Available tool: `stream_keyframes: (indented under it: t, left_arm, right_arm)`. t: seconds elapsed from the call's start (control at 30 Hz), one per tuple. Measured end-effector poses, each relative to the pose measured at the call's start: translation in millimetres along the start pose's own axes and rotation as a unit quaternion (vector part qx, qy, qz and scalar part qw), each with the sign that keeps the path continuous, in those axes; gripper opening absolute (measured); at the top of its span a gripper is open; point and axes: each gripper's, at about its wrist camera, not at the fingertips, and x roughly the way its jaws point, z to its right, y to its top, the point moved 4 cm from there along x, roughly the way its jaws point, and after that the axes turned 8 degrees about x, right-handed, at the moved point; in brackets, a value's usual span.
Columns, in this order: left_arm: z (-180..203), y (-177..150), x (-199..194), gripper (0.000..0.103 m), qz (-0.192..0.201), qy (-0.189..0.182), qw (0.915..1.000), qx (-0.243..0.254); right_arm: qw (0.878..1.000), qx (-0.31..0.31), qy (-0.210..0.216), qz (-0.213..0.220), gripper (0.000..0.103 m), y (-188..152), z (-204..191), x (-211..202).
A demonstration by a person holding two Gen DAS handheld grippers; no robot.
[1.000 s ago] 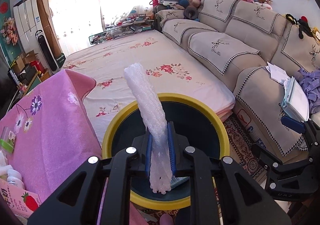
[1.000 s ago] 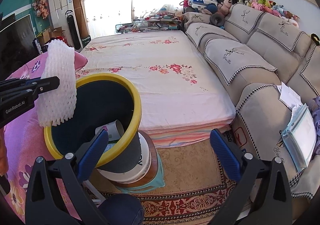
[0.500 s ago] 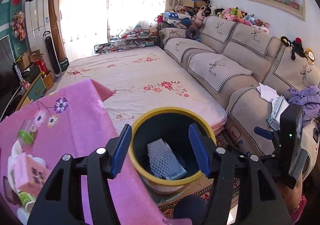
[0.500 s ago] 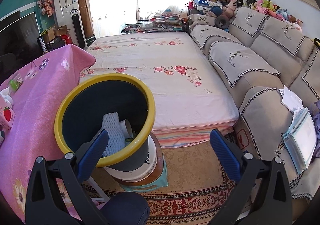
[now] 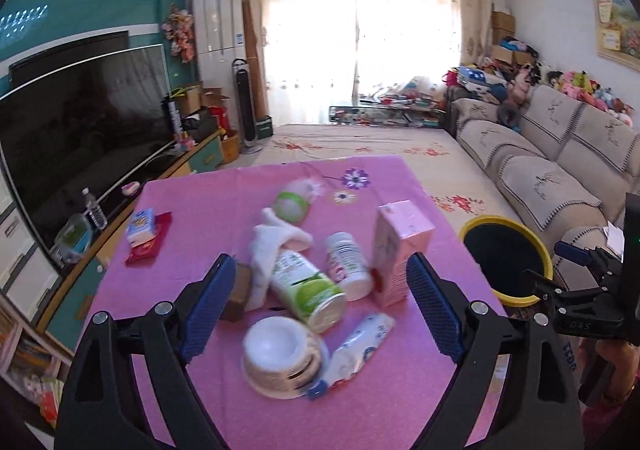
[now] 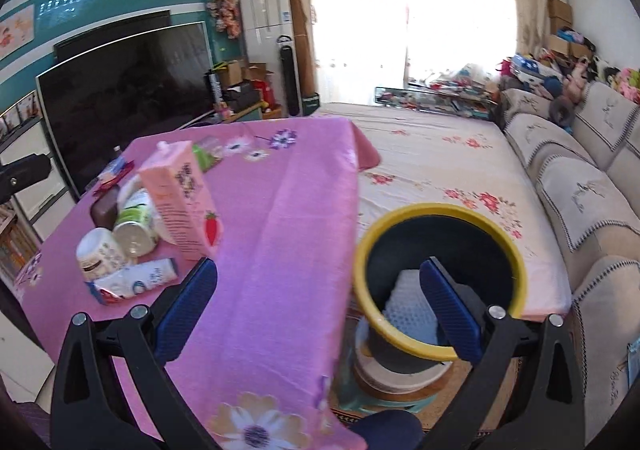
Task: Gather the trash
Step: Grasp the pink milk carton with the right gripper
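Trash lies in a heap on the pink tablecloth (image 5: 400, 402): a pink carton (image 5: 400, 250), a green-and-white can (image 5: 308, 286) on its side, a small white bottle (image 5: 346, 264), a paper bowl (image 5: 280, 358), a white wrapper (image 5: 356, 350) and a white foam net (image 5: 272, 246). My left gripper (image 5: 318, 278) hovers over the heap, jaws opening, holding nothing. The yellow-rimmed bin (image 6: 436, 210) stands right of the table with a white foam net (image 6: 408, 302) inside. Above the table edge and the bin, my right gripper (image 6: 316, 274) is open and empty.
A green-lidded cup (image 5: 291, 206), a blue tissue pack (image 5: 140, 224) and a red packet (image 5: 150, 246) lie farther back on the table. A large TV (image 5: 80, 130) stands at the left, a flowered mattress (image 6: 440, 154) behind the bin, and a sofa (image 5: 560, 154) at the right.
The left gripper let the foam net drop into the bin, opened wide and swung left over the table. The right gripper also swung left, still open.
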Motion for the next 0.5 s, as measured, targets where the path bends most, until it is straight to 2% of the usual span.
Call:
stream_keyframes:
  t: [0.1, 0.2, 0.33, 0.47, 0.5]
  left_arm:
    - [-35, -21, -7, 0.086, -0.004, 0.012, 0.9996, -0.027]
    - [-61, -38, -10, 0.086, -0.008, 0.016, 0.9990, -0.040]
    - [-76, -52, -14, 0.086, -0.010, 0.013, 0.9985, -0.052]
    - [-76, -55, -18, 0.086, -0.010, 0.013, 0.9980, -0.061]
    - [-78, -56, -18, 0.086, -0.011, 0.014, 0.9978, -0.064]
  right_arm:
    - [0.999, -0.016, 0.031, 0.004, 0.091, 7, -42, 6]
    - [0.998, -0.032, 0.045, 0.002, 0.089, 13, -77, 17]
    - [0.999, -0.038, 0.032, -0.009, 0.089, 19, -106, 43]
    - [0.999, -0.027, 0.026, -0.022, 0.088, 27, -117, 71]
    - [0.999, -0.026, 0.024, -0.026, 0.085, 30, -119, 77]
